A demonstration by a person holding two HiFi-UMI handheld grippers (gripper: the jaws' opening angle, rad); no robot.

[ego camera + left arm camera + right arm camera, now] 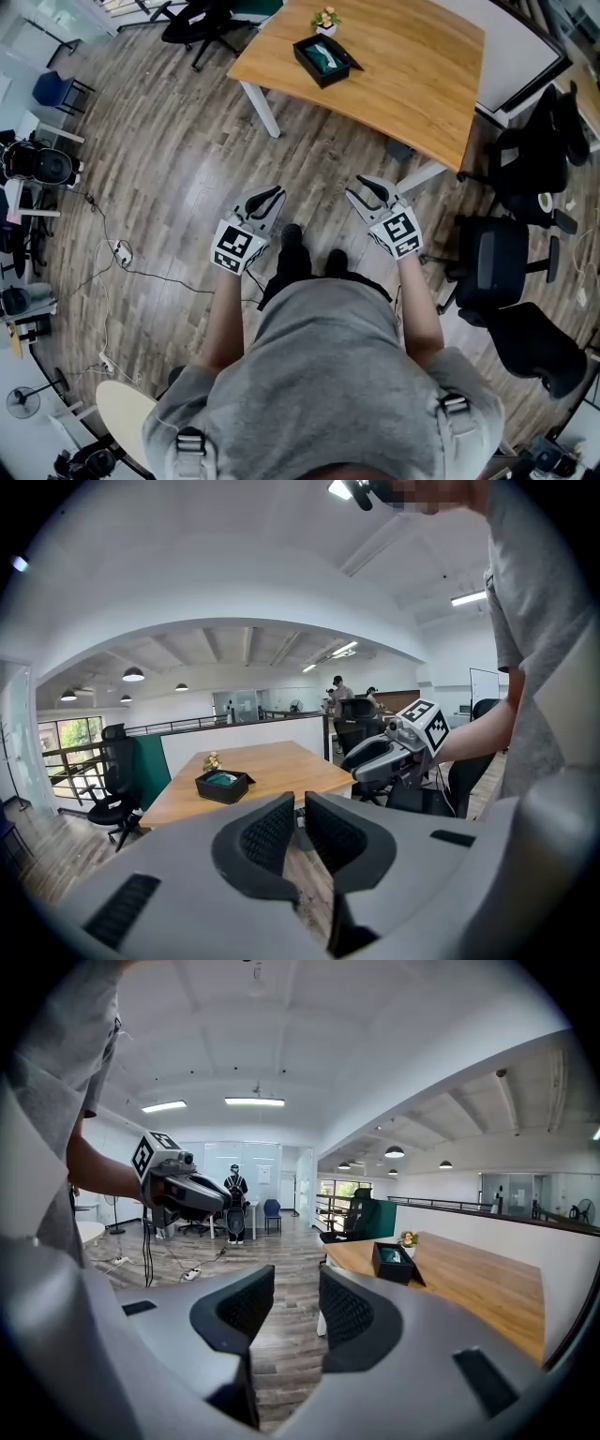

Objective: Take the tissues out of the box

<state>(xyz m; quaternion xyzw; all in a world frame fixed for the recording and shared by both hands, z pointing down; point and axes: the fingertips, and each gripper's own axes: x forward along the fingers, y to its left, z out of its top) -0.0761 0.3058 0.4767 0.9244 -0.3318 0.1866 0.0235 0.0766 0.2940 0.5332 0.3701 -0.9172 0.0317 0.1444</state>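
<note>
Head view looks steeply down on a black tissue box (307, 66) lying flat on a wooden table (412, 84), toward the tabletop's left end. Its opening faces up, and teal-and-white tissues (325, 56) show inside. The box's long axis slants across the tabletop, from upper left to lower right in that view. The strip of tissues follows the same line. A small pot of flowers (325, 19) stands just beside the box's far end.

The person, in a grey T-shirt (328, 375), stands on the wood-look floor (178, 159), well apart from the table, holding both tools out in front and aimed toward it. The left gripper (267, 199) is clenched almost fully: its own view shows the two dark ribbed pads (272, 829) with only a slit between them and nothing caught there. The right gripper (370, 190) is released. Its jaws stand clearly parted and empty, with bare floorboards showing through the gap and the box off to the right on the table.

Black office chairs (506, 262) crowd the floor to the person's right, and a cable (141, 274) trails across the boards to the left.
</note>
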